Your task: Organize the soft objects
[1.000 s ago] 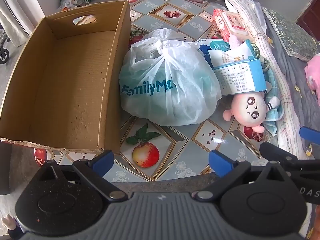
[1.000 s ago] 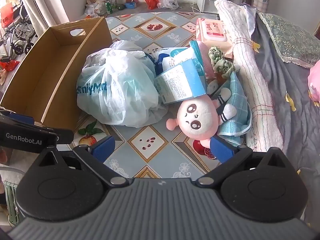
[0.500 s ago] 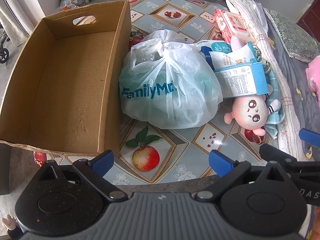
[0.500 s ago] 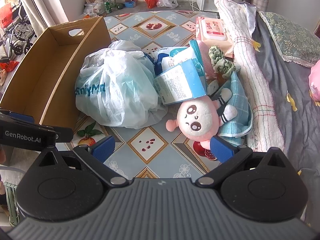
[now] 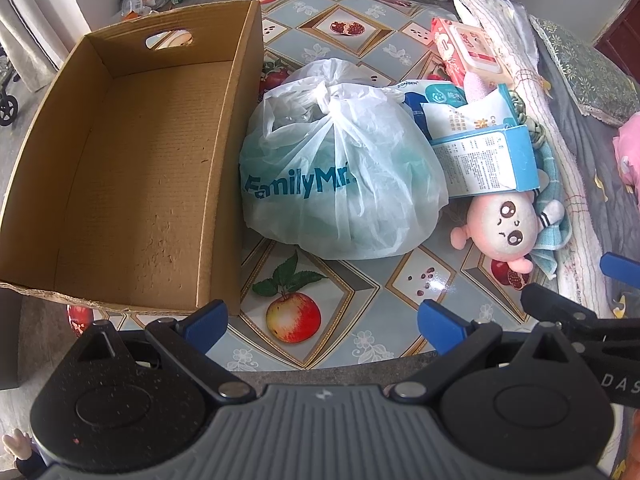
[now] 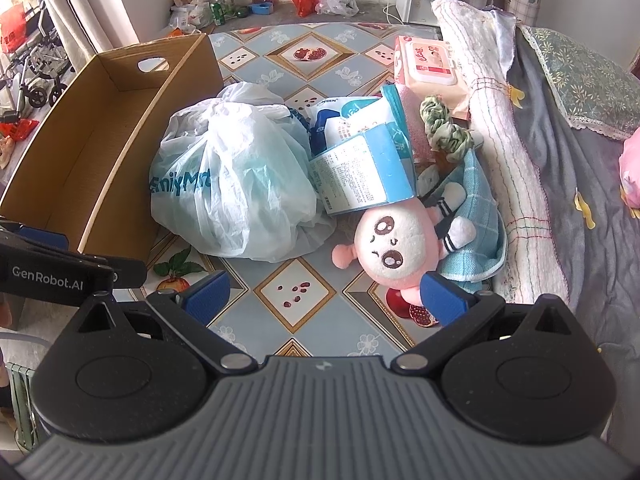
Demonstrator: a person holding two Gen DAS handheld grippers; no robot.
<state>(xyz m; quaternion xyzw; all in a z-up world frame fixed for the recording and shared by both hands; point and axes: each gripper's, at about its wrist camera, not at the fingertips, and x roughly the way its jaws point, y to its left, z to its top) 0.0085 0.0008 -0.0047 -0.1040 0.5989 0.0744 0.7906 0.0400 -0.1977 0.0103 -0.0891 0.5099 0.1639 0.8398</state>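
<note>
Both tools spread wide, holding nothing: left tool [image 5: 324, 322], right tool [image 6: 324, 294]. Cardboard box [image 5: 132, 168] left, tied plastic bag [image 5: 340, 176] beside it, pink plush doll [image 6: 394, 250] right.

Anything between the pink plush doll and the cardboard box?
Yes. The tied FamilyMart bag sits between the pink plush doll and the cardboard box; a blue-and-white carton rests over the doll's top.

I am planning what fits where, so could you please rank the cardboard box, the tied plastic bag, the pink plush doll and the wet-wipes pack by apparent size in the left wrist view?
1. cardboard box
2. tied plastic bag
3. pink plush doll and wet-wipes pack: look similar, and the pack lies farther away, so unranked.
</note>
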